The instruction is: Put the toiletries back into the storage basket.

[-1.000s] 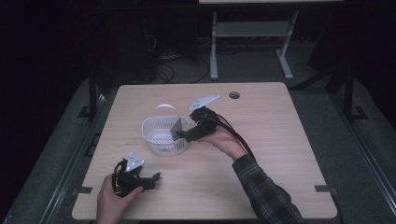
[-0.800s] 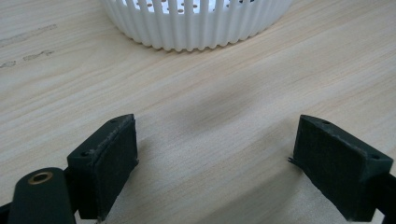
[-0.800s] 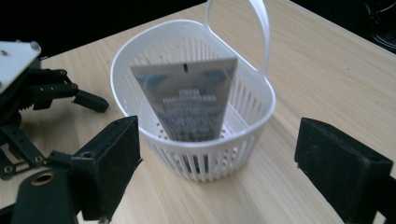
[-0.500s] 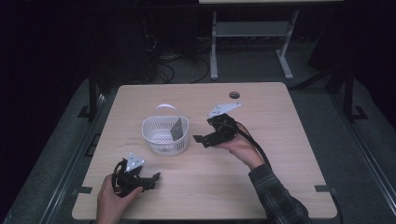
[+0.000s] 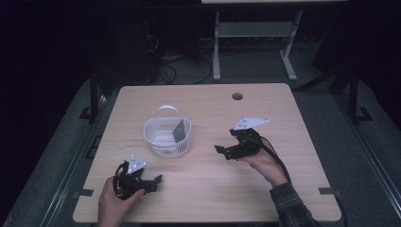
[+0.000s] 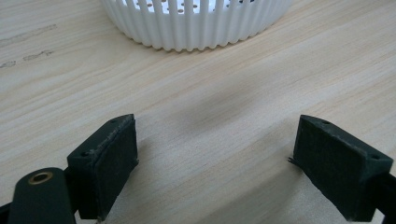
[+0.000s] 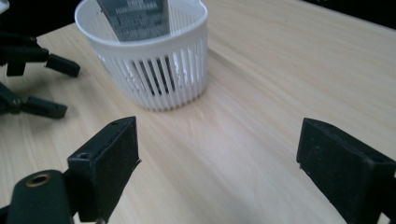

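A: What could go wrong from here?

B: Little is at stake while nothing is held. The right gripper point(image 5: 222, 152) is seen with its jaws spread wide and empty, near the basket point(image 5: 168, 137) but apart from it. If it were swung back carelessly, the light basket could be knocked and slid, or tipped, since it is likely to weigh little. The same could be caused by the left gripper point(image 5: 156, 182), which is rested low on the table point(image 5: 283, 189) in front of the basket, jaws likewise wide and nothing between them.

A: And what is kept in the basket?

B: One dark flat packet point(image 5: 179, 129) is seen inside, leaned upright against the wall on the right gripper's side. In the right gripper view the packet point(image 7: 135, 18) is shown standing above the rim, with small print on it that cannot be read. Being propped and not laid flat, it could be toppled by a bump to the basket point(image 7: 154, 65). Nothing else can be made out through the slats point(image 6: 196, 28).
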